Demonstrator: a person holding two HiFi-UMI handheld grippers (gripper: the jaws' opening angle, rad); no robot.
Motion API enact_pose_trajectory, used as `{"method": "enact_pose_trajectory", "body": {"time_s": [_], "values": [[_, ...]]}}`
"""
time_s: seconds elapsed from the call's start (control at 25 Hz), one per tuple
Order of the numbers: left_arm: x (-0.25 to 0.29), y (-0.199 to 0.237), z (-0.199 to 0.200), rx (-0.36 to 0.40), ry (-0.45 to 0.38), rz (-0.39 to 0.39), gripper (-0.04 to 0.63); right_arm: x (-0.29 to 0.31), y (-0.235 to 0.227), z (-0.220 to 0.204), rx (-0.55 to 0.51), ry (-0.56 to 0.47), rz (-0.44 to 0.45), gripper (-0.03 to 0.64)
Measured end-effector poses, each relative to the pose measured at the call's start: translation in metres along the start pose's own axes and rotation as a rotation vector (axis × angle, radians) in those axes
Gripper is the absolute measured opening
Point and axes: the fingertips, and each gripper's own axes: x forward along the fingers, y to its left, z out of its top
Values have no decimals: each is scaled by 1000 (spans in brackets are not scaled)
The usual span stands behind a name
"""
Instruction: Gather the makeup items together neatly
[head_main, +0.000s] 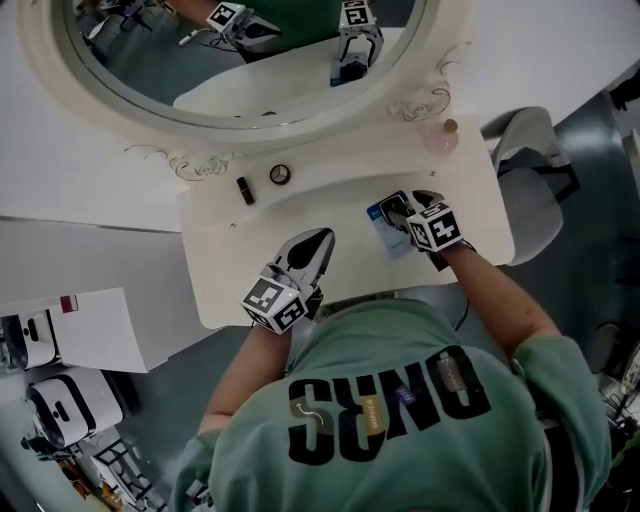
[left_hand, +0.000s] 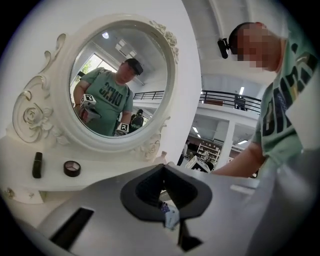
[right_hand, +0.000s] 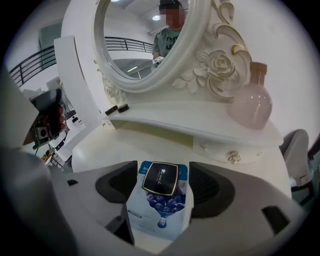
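On the white vanity table (head_main: 250, 290) a blue face-mask sachet (right_hand: 159, 212) lies flat, with a black square compact (right_hand: 160, 178) on top of it. My right gripper (right_hand: 162, 189) is open around them, its pads clear of the compact on both sides; in the head view it sits at the table's right (head_main: 404, 213). On the raised shelf stand a black lipstick (head_main: 245, 190), a round pot (head_main: 280, 174) and a pink bottle (head_main: 440, 135). My left gripper (head_main: 320, 240) hovers over the table's front middle, shut and empty (left_hand: 163, 167).
A large oval mirror (head_main: 250, 60) in a carved white frame rises behind the shelf. A drawer knob (right_hand: 233, 158) sits under the shelf. A grey chair (head_main: 530, 160) stands at the right, and white devices (head_main: 60, 400) lie on the floor at the left.
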Motion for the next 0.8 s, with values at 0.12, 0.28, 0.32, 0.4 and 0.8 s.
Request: {"method": "enact_pose_trajectory", "body": {"time_s": [0.12, 0.28, 0.32, 0.4, 0.8], "values": [[22, -17, -12, 0, 22, 4, 8, 19, -1, -13, 12, 31, -2, 324], [33, -22, -24, -17, 42, 48, 8, 39, 2, -27, 5, 47, -15, 333], [34, -22, -25, -19, 43, 56, 8, 43, 3, -29, -4, 51, -19, 336], [32, -21, -27, -18, 45, 71, 8, 48, 7, -33, -48, 68, -32, 339], [6, -12, -16, 4, 9, 101, 8, 32, 14, -24, -108, 47, -20, 331]]}}
